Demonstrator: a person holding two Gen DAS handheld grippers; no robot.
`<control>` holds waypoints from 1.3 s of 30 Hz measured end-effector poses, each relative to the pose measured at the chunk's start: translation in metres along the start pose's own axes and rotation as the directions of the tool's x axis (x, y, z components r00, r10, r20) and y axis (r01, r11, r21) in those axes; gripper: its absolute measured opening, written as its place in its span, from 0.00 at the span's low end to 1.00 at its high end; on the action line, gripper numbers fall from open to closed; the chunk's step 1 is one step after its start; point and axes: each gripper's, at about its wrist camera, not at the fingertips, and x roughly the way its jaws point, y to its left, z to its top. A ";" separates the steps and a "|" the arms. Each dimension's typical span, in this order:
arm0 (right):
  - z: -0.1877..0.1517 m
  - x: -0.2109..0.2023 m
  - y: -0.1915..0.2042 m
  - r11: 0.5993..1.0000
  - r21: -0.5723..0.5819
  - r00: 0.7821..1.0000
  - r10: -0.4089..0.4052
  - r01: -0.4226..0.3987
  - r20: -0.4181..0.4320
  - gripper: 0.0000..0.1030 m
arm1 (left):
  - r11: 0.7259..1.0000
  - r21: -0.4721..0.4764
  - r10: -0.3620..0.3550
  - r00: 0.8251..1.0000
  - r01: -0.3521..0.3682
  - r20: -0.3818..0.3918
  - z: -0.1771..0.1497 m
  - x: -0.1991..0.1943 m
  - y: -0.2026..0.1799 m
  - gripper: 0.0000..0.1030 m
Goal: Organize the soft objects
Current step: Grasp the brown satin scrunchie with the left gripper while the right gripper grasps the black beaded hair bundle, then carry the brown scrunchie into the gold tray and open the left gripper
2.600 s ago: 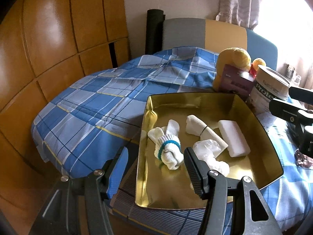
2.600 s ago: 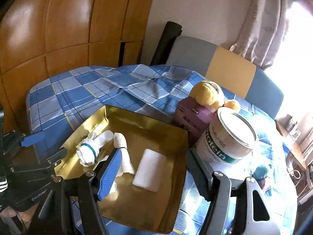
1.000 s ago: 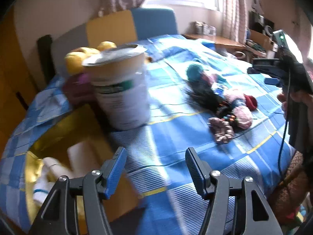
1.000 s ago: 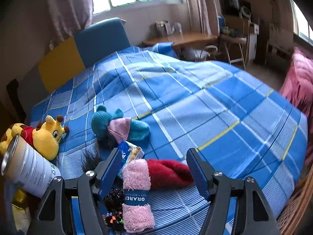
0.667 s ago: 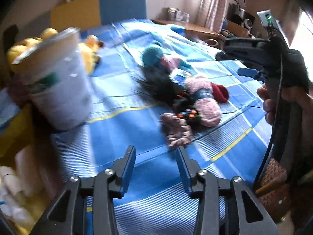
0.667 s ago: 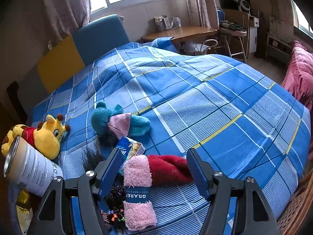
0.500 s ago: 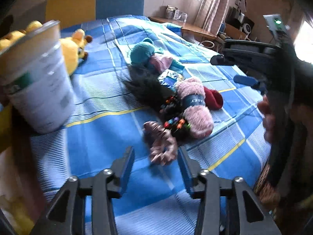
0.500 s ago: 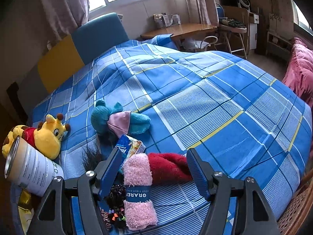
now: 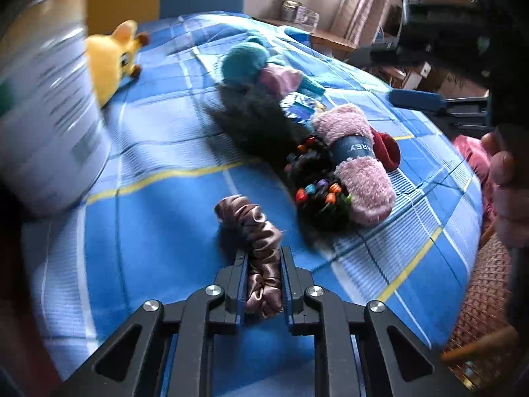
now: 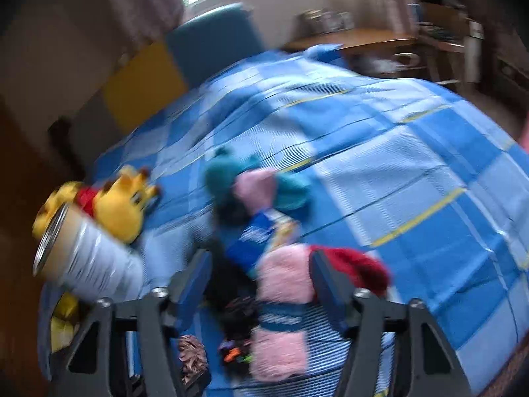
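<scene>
Scrunchie (image 9: 256, 248), brown satin, lying on the blue checked bed (image 9: 148, 231) close to the near edge, just short of the heap of soft things. Left gripper (image 9: 263, 284) down on it now, fingers (image 9: 239, 281) just drawn together and clamped on the scrunchie's near end, fabric bunched between them. Looks featherlight and limp, slick satin over elastic; likely to sag and swing once lifted, and to slide out of a shallow pinch. Better taken across the full gathered band, as here, than by a single loose fold.

Further in on the bed: black beaded hair piece (image 9: 317, 192) touching the pink fluffy roll (image 9: 360, 165) with its dark paper band, red soft item (image 9: 386, 149) tucked just behind, teal plush (image 9: 244, 63) beyond, yellow plush (image 9: 112, 59) toward the far left by the white canister (image 9: 49, 106).

Right gripper (image 10: 261, 278) hovering over the pink roll, fingers (image 10: 322, 278) just narrowing, standing either side of the roll's upper end but not seen pressing on it, picture blurred. Roll seems springy and bulky, light too; banded middle probably the firmest place to grip.
</scene>
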 end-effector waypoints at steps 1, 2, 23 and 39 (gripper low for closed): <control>-0.002 0.004 0.009 0.999 -0.043 1.000 0.014 -0.015 -0.021 0.52 | 1.000 -0.010 0.005 1.000 -0.005 0.000 -0.005 -0.005 0.006 0.14; -0.005 0.006 0.015 0.998 -0.067 0.999 0.020 -0.023 -0.032 0.50 | 1.000 -0.014 0.008 1.000 -0.008 0.000 -0.008 -0.008 0.008 0.14; -0.046 0.098 0.060 0.919 -0.383 0.917 -0.227 0.090 -0.329 0.37 | 0.996 0.049 0.072 0.989 -0.079 0.127 -0.059 -0.030 0.018 0.14; -0.051 0.099 0.059 0.894 -0.438 0.924 -0.238 0.089 -0.299 0.39 | 0.993 0.067 0.088 0.985 -0.099 0.148 -0.063 -0.033 0.015 0.14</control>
